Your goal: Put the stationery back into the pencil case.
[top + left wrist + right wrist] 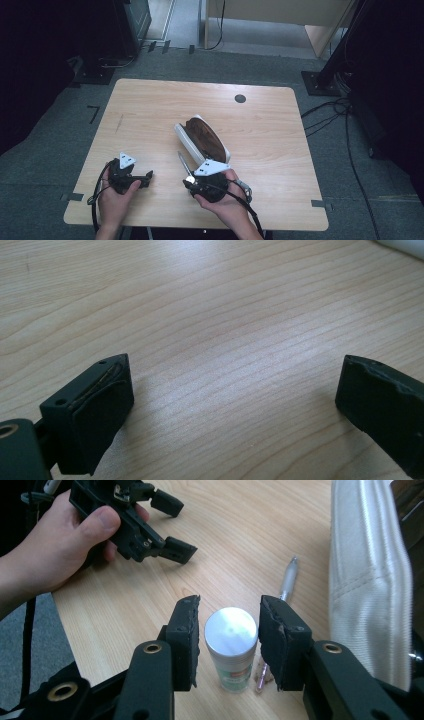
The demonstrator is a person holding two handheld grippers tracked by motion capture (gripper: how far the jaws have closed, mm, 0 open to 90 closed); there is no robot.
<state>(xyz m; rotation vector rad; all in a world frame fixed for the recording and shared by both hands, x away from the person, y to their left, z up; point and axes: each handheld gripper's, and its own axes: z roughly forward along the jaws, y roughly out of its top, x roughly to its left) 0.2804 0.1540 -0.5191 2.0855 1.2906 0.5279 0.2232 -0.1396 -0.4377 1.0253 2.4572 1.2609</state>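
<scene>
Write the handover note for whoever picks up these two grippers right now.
Left gripper: open, nothing between its jaws, low over bare table at the left.
Right gripper: jaws on either side of a small silver-capped bottle standing upright on the table; narrow gaps show on both sides, so no grip.
A pen lies just beyond the bottle, beside the white pouch, whose opening shows a brown lining in the high view.
Done: right gripper lined up around the bottle.
Left: probably close on the bottle and move it, perhaps into the pouch.
</scene>
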